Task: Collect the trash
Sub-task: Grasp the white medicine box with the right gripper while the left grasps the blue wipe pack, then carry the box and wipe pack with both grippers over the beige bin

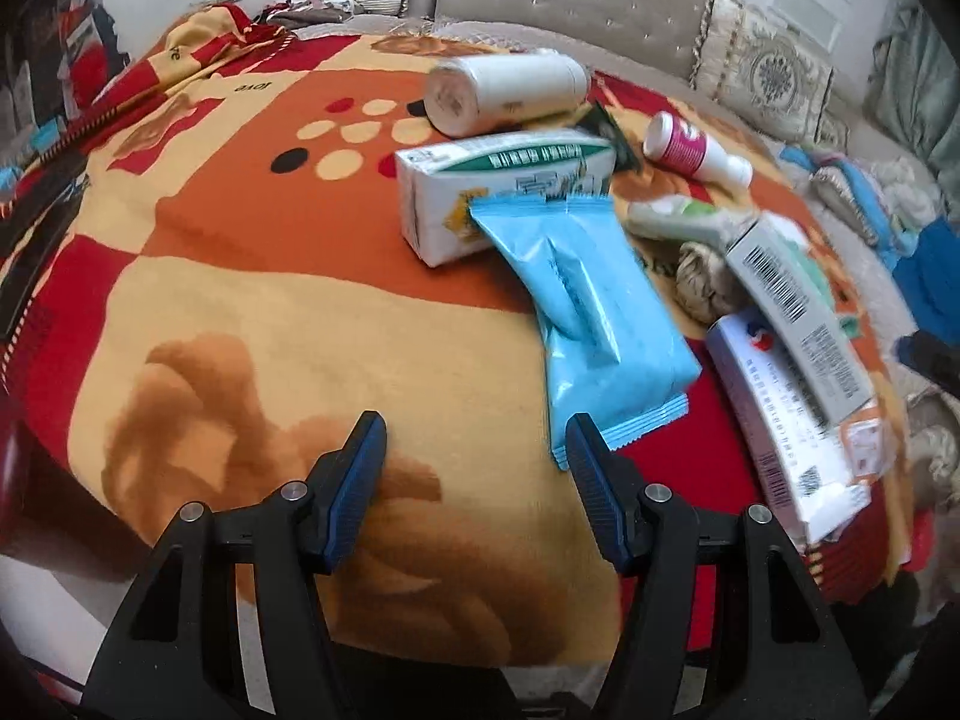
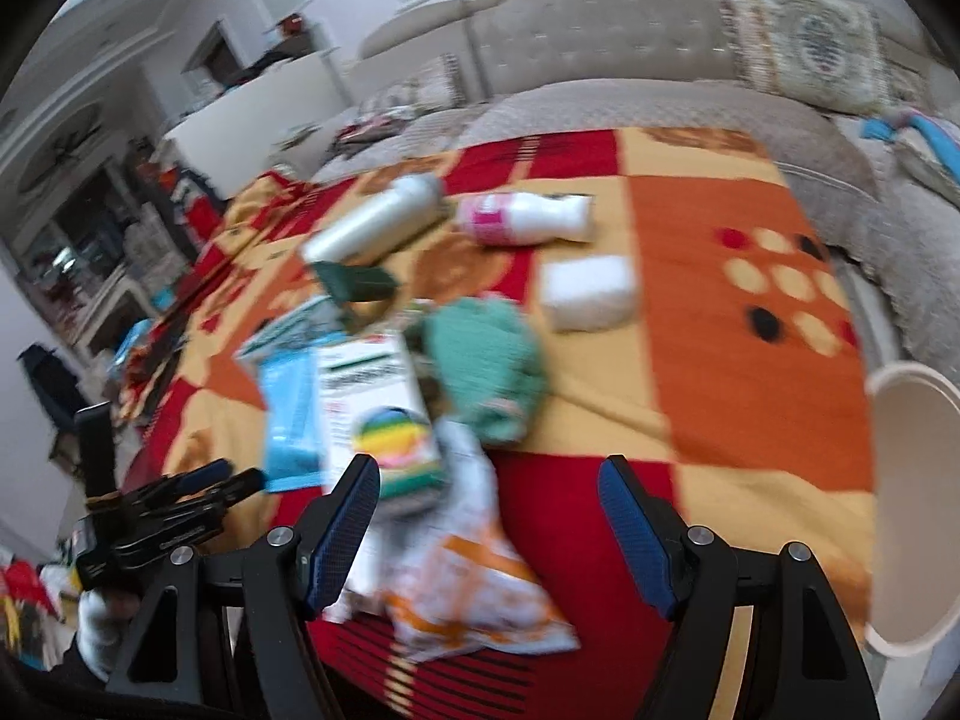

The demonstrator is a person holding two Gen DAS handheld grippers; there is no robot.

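So, quick rundown of the trash pile on the blanket [image 1: 252, 312]:

Left gripper [image 1: 474, 450]: jaws apart, nothing between them, hovering over bare blanket just beside the blue pack's near end.

Right gripper [image 2: 489, 495]: jaws apart too, empty, sitting over the crumpled orange-and-white wrapper [image 2: 474, 588]. That view is pretty blurred.

Where the trash is: all bunched together on the blanket, which is spread over a sofa. Blue pack [image 1: 594, 324] leans on the carton [image 1: 498, 192]; white bottle [image 1: 510, 93] lies on its side behind that; pink bottle [image 1: 696, 147] off to the right, long boxes [image 1: 792, 324] nearer the edge.

Bin: a pale round rim [image 2: 912, 510] shows at the right edge of the right view. Probably the bin, can't say for sure.

Blue pack handling: looks light, soft and squashy, glossy film so likely slippery. Best bet is pinching the flat crimped seam at the near end, or squeezing across the middle.

Wrapper handling: thin, floppy, weighs nothing by the look. Grab a raised crease.

Bottles: stiff, round, will likely roll. Take them across the body.
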